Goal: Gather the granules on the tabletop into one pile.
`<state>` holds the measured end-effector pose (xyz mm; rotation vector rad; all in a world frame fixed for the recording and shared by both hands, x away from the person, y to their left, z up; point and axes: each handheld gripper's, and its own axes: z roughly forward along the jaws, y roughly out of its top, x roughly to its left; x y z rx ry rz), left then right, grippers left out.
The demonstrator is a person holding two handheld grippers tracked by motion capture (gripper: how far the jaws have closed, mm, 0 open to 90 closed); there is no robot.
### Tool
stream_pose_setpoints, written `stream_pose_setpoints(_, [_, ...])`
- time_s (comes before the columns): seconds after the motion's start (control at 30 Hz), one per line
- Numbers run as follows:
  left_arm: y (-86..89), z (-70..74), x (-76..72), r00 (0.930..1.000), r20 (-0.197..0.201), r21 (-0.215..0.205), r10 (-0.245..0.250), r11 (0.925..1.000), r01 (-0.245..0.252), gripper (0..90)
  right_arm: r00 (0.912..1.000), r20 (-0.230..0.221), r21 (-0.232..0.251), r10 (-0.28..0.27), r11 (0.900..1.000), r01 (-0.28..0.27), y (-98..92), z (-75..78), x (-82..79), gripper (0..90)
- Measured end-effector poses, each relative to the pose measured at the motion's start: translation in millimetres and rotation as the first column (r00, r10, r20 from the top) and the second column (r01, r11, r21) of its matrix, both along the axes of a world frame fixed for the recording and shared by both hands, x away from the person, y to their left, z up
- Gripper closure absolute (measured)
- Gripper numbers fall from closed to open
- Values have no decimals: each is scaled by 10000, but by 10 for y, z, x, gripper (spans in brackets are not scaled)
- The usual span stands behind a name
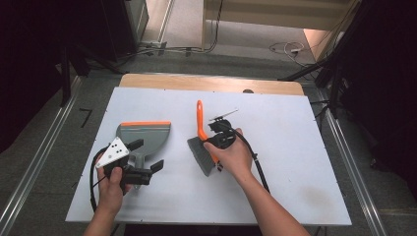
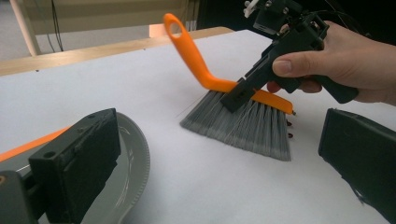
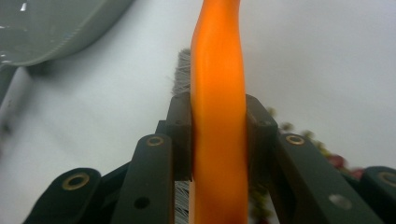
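A hand brush with an orange handle (image 1: 199,118) and grey bristles (image 1: 201,156) stands on its bristles mid-table. My right gripper (image 1: 216,140) is shut on the orange handle (image 3: 218,93) just above the bristles (image 2: 243,123), and its jaws press both sides. A grey dustpan (image 1: 147,135) with an orange front lip lies to the left. My left gripper (image 1: 146,155) hovers at the dustpan's handle end with its jaws wide apart. In the left gripper view its jaws (image 2: 217,154) hold nothing, and the dustpan rim (image 2: 140,158) lies under the left one.
A white board (image 1: 295,147) covers the table, and a strip of wood (image 1: 211,82) shows at its far edge. Small red and green bits (image 2: 289,135) lie by the bristles. Cables run across the floor beyond the table (image 1: 285,49).
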<state>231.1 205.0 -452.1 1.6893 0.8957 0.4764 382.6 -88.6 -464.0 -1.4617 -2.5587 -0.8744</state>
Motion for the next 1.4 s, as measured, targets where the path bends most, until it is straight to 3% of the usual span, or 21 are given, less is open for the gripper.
stream_pose_setpoints(0.47, [-16,-13,1,10000,-32,69,-32,10000,32,0,9959,57,-83,-899,9959,900,-419,-6,49,671])
stream_pose_setpoints(1.17, [-15,-16,5,10000,-63,44,-38,10000,38,0,9896,153,-227,-1431,9894,1435,-812,14,166,670])
stream_pose_setpoints(1.37, [-13,-16,12,10000,-61,36,-53,10000,53,0,9930,-15,563,-1182,9914,1181,-847,63,161,678])
stream_pose_setpoints(1.4, [-15,-17,14,10000,-71,38,-54,10000,54,0,9922,267,624,-1220,9908,1202,-845,141,142,681])
